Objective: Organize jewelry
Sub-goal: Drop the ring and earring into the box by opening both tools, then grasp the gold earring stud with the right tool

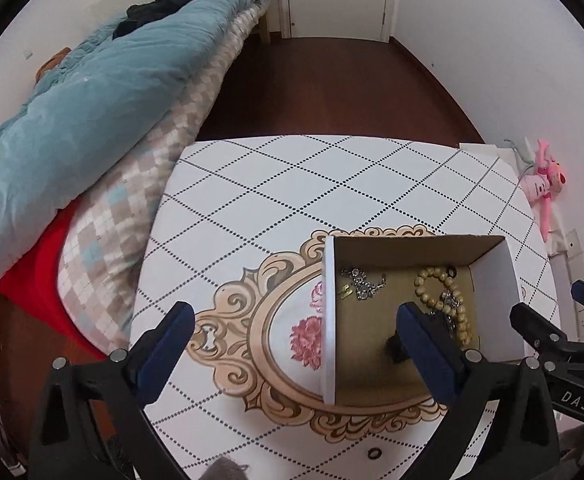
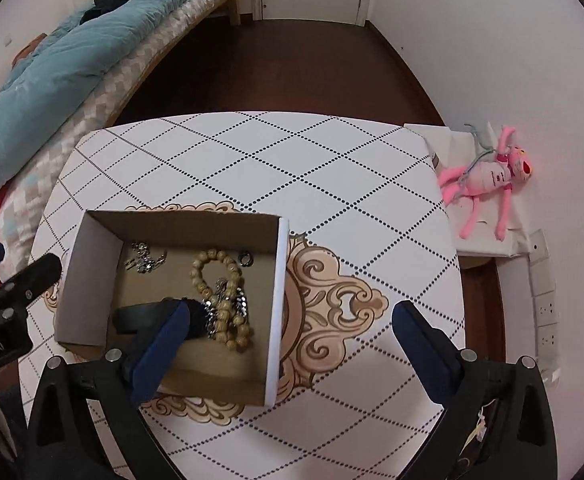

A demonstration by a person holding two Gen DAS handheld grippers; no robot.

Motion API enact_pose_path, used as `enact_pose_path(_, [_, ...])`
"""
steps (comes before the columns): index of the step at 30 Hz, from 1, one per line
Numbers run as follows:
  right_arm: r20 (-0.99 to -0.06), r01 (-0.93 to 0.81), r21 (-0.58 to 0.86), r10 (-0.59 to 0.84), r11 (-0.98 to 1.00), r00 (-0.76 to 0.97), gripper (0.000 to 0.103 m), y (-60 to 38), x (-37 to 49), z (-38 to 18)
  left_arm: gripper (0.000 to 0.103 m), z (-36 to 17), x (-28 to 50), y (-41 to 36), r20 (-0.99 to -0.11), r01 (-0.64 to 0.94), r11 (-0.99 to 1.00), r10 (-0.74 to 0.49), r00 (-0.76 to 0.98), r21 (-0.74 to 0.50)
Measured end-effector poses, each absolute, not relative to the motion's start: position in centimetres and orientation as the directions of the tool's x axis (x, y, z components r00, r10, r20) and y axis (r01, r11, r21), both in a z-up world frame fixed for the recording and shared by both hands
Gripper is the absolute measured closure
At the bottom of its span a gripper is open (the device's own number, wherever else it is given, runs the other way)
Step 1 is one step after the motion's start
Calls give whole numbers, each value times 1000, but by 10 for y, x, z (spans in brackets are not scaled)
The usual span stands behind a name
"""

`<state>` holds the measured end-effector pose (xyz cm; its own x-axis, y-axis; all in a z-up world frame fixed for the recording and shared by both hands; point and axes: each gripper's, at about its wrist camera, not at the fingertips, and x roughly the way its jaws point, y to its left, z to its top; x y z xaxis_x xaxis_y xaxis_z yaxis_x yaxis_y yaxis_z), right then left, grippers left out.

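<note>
On the white table (image 2: 252, 152) beside a bed, we see the open cardboard box (image 2: 280, 280) holding a wooden bead bracelet (image 2: 228, 280), a silver chain (image 1: 362, 286) and a small ring (image 2: 246, 258). Our 2 grippers, left (image 1: 296, 328) and right (image 2: 288, 324), both gape wide and empty, straddling the box's left and right walls.

Bright, even indoor light; sharp focus, strong fisheye edge distortion.

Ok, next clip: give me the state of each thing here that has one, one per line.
Cardboard box: open, no lid, upright on the table.
Wooden bead bracelet: inside the box.
Silver chain: inside the box, far left.
Small dark ring: loose on the table.
Left gripper: open, empty.
Right gripper: open, empty.
</note>
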<state>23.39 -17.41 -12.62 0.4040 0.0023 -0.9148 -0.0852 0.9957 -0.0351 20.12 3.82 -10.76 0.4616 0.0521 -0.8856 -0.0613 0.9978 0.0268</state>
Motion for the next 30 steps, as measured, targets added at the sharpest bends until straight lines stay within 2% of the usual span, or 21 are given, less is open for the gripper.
enact_pose_path(9, [-889,-58,-13,15,998,457,0,-175,198,-98,0,-81,163,40,-860,-55,998,48,507,23])
enact_pose_path(13, [-882,-56,-21,8,998,471,0,-176,171,-94,0,-79,137,43,-848,-68,996,83,524,56])
enact_pose_path(24, [-924,-89,26,58,996,379,0,-159,88,-154,0,-159,72,69,-936,-69,993,113,333,96])
enact_pose_path(25, [-928,-98,32,66,995,367,2,-155,83,-161,0,-167,67,72,-941,-75,992,120,317,101])
enact_pose_path(28, [-934,-119,46,85,992,347,24,-142,71,-175,0,-182,55,80,-949,-89,990,131,286,109])
enact_pose_path(30, [-937,-134,60,102,989,334,25,-133,65,-184,0,-190,50,84,-952,-93,989,137,275,116])
